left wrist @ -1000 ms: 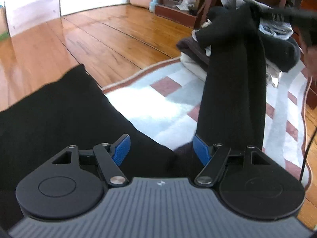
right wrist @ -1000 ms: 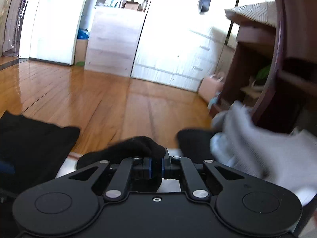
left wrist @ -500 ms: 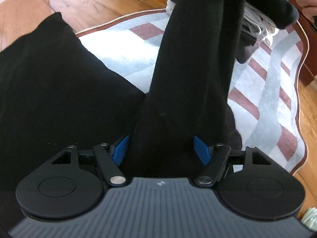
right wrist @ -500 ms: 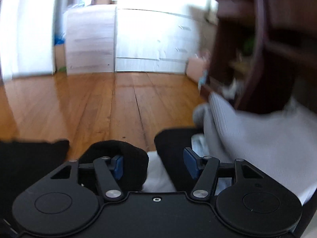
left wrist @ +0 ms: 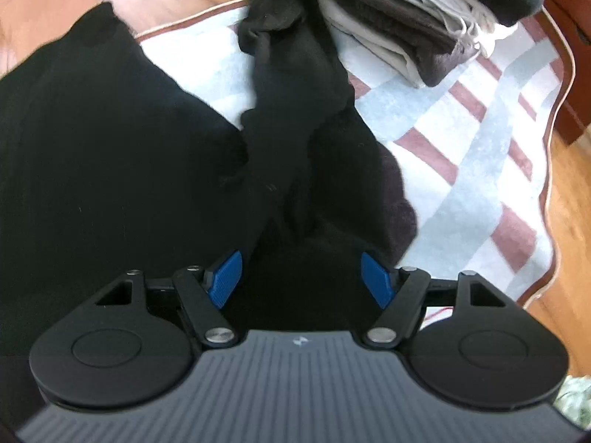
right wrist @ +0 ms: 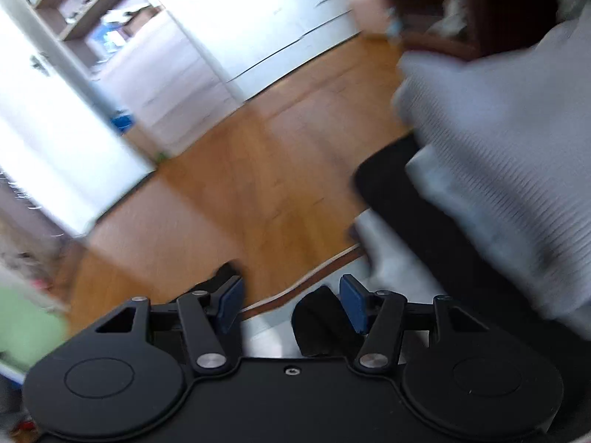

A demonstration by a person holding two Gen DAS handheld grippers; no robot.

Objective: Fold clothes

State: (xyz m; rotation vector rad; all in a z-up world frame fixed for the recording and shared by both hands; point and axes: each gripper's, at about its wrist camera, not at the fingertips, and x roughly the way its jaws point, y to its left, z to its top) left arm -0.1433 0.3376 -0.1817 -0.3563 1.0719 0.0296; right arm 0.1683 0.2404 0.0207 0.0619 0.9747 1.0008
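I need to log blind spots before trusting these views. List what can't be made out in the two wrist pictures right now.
- Black garment, left wrist view: its near and left parts are cut off by the picture edge and the gripper body.
- Folded pile, left wrist view: top cut off by the upper edge.
- Right wrist view: motion blur smears everything; the grey cloth cannot be told as a garment type.
- Dark fabric between the open right gripper pads: touching or not, unclear.

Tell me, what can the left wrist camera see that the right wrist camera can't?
Only the left wrist view shows the big black garment spread flat, its long black sleeve, the striped red-and-white rug and a folded pile of brown and beige clothes. Only the right wrist view shows white cupboards, open shelves and a grey ribbed knit. Both show the orange wooden floor and black cloth.
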